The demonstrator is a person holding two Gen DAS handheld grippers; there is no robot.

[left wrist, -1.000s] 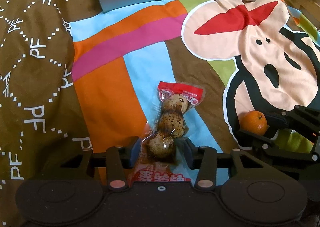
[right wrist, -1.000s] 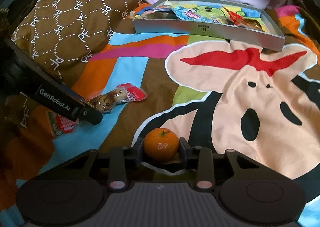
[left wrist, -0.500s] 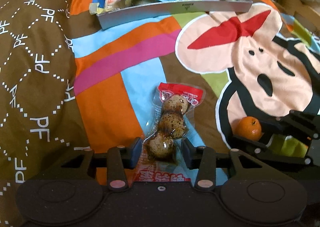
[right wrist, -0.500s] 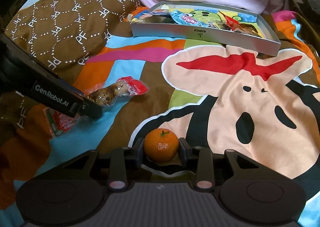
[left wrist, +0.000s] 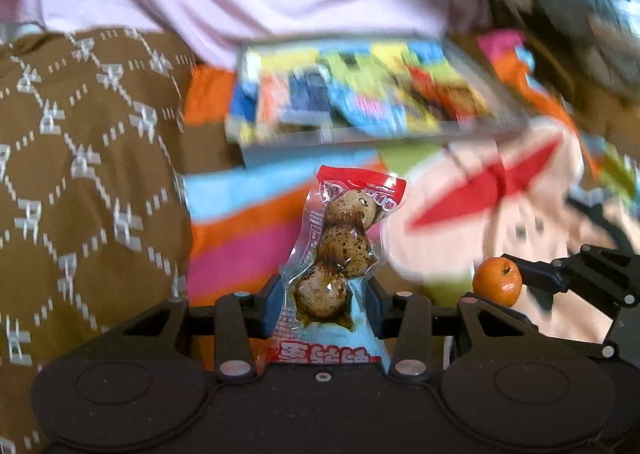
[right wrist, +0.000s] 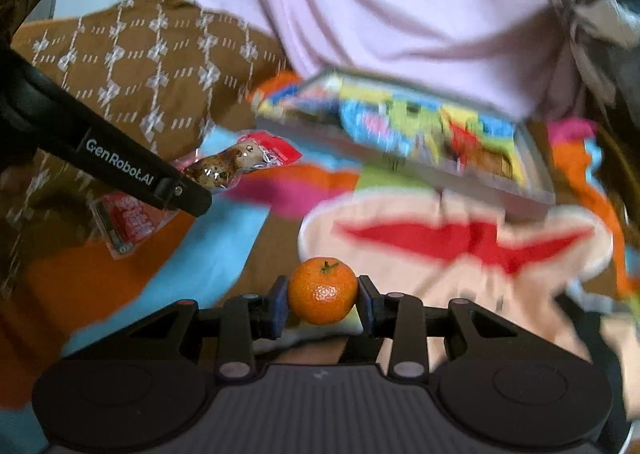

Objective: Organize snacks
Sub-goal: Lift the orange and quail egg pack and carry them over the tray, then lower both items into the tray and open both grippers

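The left tongs point(left wrist: 322, 300) are clamped on the lower end of a clear packet of speckled eggs point(left wrist: 344, 242), whose long axis runs straight up the frame away from the camera, red top seam foremost. The right tongs point(right wrist: 322, 300) are clamped on a small mandarin point(right wrist: 322, 290), stem up. Both snacks hang clear of the patterned bedspread point(right wrist: 460, 250).

The grey tray point(right wrist: 524, 194) of bright wrappers lies ahead of both tongs, in the upper middle of each frame, its near wall facing them. In the left wrist view it sits almost directly beyond the packet's tip; in the right wrist view it lies up and to the right of the mandarin. The two look about equally near it, though blur makes this uncertain.

Both tongs point forward and somewhat downward, side by side, the right pair visible at the lower right of the left view.
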